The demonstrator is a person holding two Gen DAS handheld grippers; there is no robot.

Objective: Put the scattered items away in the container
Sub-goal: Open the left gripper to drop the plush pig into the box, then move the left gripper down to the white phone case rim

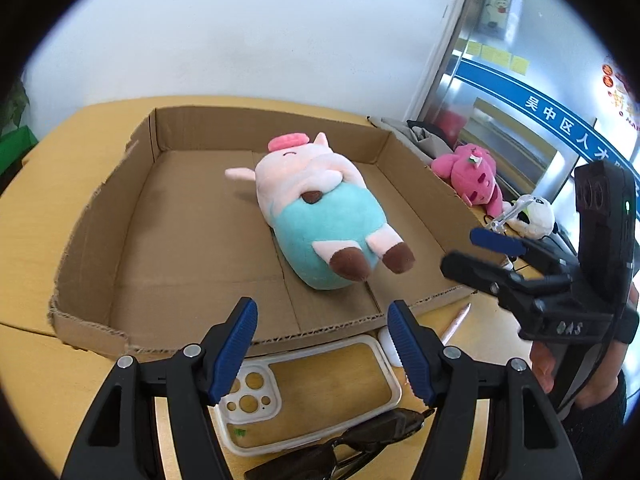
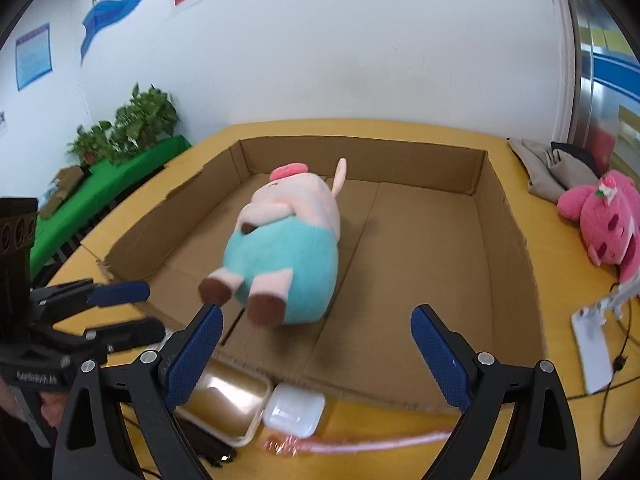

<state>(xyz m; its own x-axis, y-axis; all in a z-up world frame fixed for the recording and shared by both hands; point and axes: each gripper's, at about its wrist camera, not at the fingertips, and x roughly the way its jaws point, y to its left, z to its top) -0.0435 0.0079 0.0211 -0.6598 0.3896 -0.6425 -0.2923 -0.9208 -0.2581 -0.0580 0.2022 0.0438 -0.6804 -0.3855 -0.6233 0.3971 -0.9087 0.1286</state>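
Note:
A shallow cardboard box lies on the yellow table. A pink and teal plush pig lies on its back inside the box. My left gripper is open and empty, above a clear phone case in front of the box. My right gripper is open and empty, near the box's front edge; it also shows in the left wrist view. A white earbud case, a pink pen and dark sunglasses lie in front of the box.
A pink strawberry plush and a white plush lie right of the box, with a grey cloth behind. A white phone with a cable lies at the right. Green plants stand at the far left.

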